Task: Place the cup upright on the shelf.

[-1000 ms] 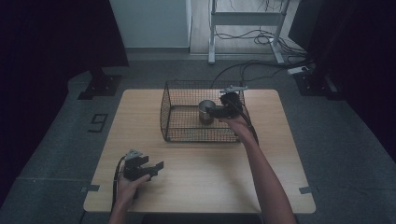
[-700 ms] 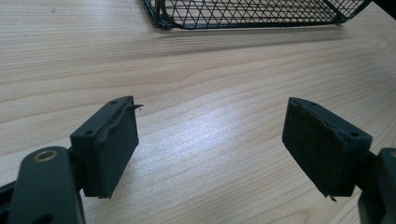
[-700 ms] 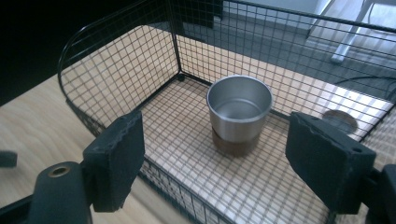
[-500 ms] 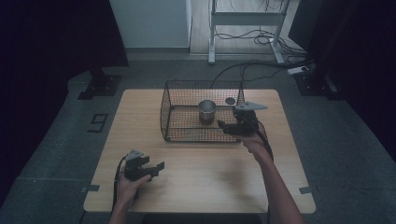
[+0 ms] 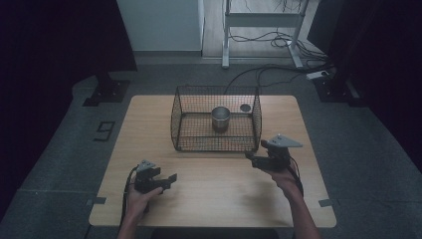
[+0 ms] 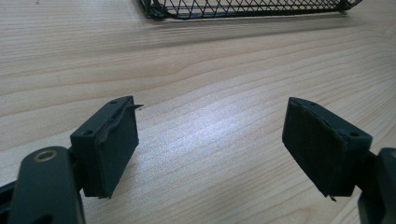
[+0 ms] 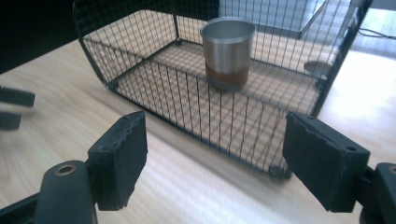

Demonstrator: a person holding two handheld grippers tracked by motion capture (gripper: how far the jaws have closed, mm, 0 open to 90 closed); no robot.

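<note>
A steel cup [image 5: 220,118] [image 7: 227,50] stands upright inside a black wire basket [image 5: 179,118] [image 7: 154,79] at the middle back of the wooden table [image 5: 214,189]. My right gripper [image 5: 255,159] [image 7: 212,158] is open and empty, held just off the basket's front right corner. My left gripper [image 5: 166,180] [image 6: 210,144] rests near the table's front left, open, with bare wood between its pads. The basket's front edge [image 6: 243,9] shows at the top of the left gripper view.
A small dark round disc [image 5: 245,107] [image 7: 317,68] lies on the table behind the basket's right side. Beyond the table are a desk frame [image 5: 259,30], cables and a power strip [image 5: 318,74] on the floor.
My right gripper has drawn out of the basket and back toward the front right of the table, leaving the cup standing inside. The left gripper has stayed put.
</note>
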